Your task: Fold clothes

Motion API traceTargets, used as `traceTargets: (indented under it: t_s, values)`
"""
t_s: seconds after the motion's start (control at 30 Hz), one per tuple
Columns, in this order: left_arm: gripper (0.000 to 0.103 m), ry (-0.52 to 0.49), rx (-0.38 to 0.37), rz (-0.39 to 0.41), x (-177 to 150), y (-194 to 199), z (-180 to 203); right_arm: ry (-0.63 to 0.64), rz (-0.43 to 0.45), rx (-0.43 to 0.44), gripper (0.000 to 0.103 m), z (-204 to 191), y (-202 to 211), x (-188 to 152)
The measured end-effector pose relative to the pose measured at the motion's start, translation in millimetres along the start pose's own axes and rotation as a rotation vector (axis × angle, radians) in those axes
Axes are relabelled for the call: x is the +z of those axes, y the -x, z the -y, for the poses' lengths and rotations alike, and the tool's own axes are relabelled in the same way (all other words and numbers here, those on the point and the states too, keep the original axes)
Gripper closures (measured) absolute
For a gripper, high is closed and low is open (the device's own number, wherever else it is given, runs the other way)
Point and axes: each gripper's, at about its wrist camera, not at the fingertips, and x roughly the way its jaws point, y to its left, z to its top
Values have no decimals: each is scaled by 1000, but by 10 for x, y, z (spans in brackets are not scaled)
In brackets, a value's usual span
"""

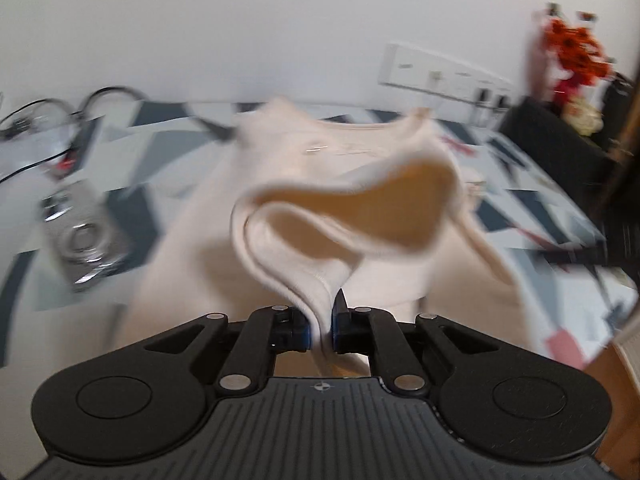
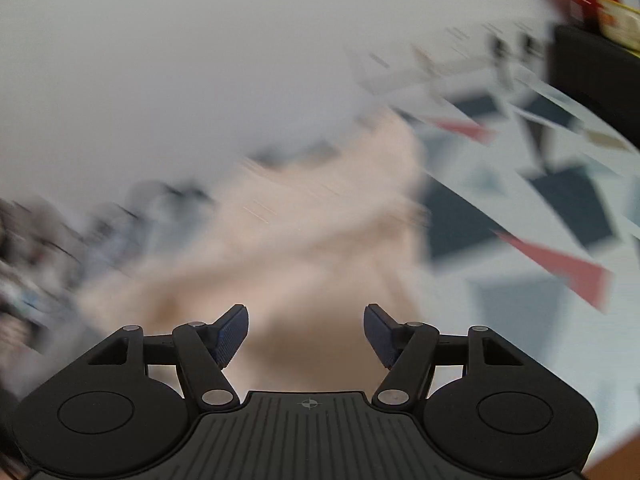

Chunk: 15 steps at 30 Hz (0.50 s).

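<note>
A cream garment [image 1: 344, 148] lies spread on a table with a grey, white and red geometric cloth [image 1: 532, 192]. My left gripper [image 1: 325, 320] is shut on a folded hem of that garment, and the pinched edge loops up in front of the fingers as a lifted flap. In the right wrist view, which is heavily blurred, my right gripper [image 2: 306, 332] stands open above the cream garment [image 2: 300, 236] with nothing between its blue-padded fingers [image 2: 232, 332].
A clear glass object [image 1: 84, 236] and black cables [image 1: 52, 112] lie at the left of the table. A black box [image 1: 560, 136] with orange flowers [image 1: 576, 52] stands at the far right. A white wall with a socket strip [image 1: 440, 72] is behind.
</note>
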Motion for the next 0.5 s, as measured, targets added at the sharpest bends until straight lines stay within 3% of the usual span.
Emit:
traceTargets:
  t_s: [0.03,0.1,0.23,0.33,0.37,0.4,0.43,0.5]
  values:
    - [93,7,20,-10,-5,-28,-51,7,-37,-61,42,80,-63,-91]
    - [93,1,31,-40,-56,-94,-54,32,-86,-165,53,176,-170,-293]
    - [93,-24,26,-107,-216,-202,52,27,-140,-136,53,150,-270,-587]
    - [93,3,13,-120,-315,-245,62,143,-144,-174,48,-39,-334,-761]
    - [93,-1,14,-117,-332,-230,69,200,-144,-182,55,-131,-339,-792]
    - [93,-5,15,-117,-328,-230,73,242,-146,-178,78,-204,-340,-815]
    - [93,-7,14,-117,-321,-233,68,232,-156,-143,89,-209,-331,-803]
    - [93,-1,12,-117,-308,-234,53,167,-175,-107,96,-166,-307,-706]
